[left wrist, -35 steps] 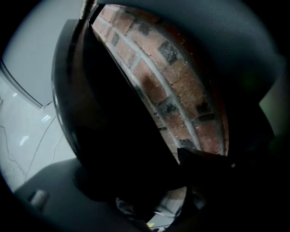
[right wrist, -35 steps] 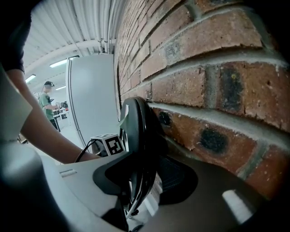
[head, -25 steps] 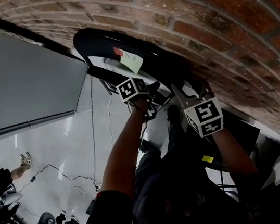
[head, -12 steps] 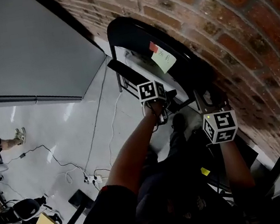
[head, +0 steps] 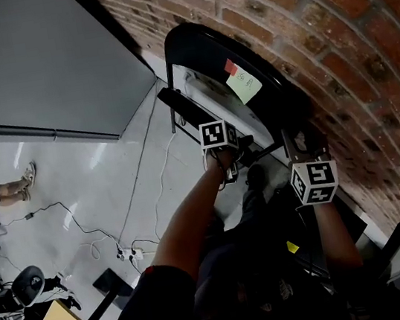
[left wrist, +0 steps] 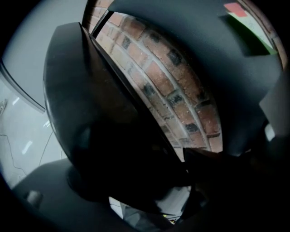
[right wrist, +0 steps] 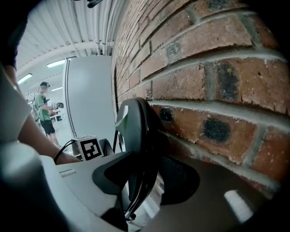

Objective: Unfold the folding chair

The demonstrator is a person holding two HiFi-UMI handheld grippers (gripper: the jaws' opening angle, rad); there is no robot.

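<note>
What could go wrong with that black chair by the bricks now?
1. The left gripper has just been opening its jaws, with the seat edge between them but seemingly not pressed, so the seat could swing or drop.
2. Only the right gripper clamps the folding chair, so it may twist or slide.
3. The brick wall is close behind; the chair could scrape it.

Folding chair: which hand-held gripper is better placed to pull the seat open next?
Probably the left hand-held gripper: its jaws, just opened wide, straddle the edge of the seat without gripping it. The right hand-held gripper is busy clamping the folding chair by the brick wall.
</note>
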